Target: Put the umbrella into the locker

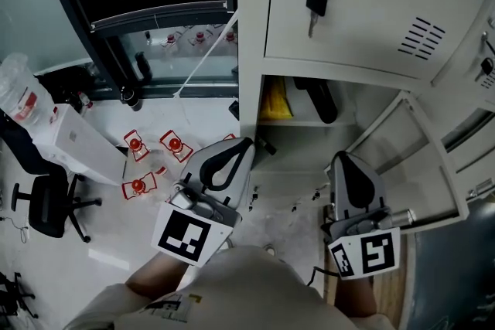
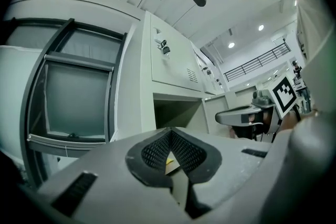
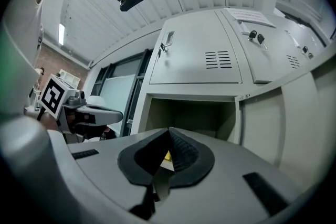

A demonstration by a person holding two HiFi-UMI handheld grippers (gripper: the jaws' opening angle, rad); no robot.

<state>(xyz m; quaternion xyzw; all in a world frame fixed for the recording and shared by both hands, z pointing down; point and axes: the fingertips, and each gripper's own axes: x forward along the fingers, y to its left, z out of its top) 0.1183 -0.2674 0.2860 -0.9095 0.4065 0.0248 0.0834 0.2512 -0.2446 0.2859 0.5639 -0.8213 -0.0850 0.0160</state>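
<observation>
A black folded umbrella [image 1: 320, 100] lies inside the open lower compartment of the grey locker [image 1: 251, 50], beside a yellow object [image 1: 274, 100]. Both grippers hang in front of that opening, apart from the umbrella. My left gripper [image 1: 234, 153] is shut with nothing held; its pads meet tip to tip [image 2: 170, 131] before the compartment [image 2: 176, 113]. My right gripper [image 1: 346, 166] is shut and empty too, its tips [image 3: 169, 131] pointing at the same compartment [image 3: 189, 115]. Each gripper shows in the other's view: the right gripper [image 2: 242, 115] and the left gripper [image 3: 97, 110].
The compartment's door [image 1: 414, 166] stands swung open to the right of my right gripper. A key [image 1: 315, 2] hangs from the closed door above. On the floor at left are red-capped bottles [image 1: 155, 154], a white box [image 1: 77, 141] and an office chair [image 1: 46, 201].
</observation>
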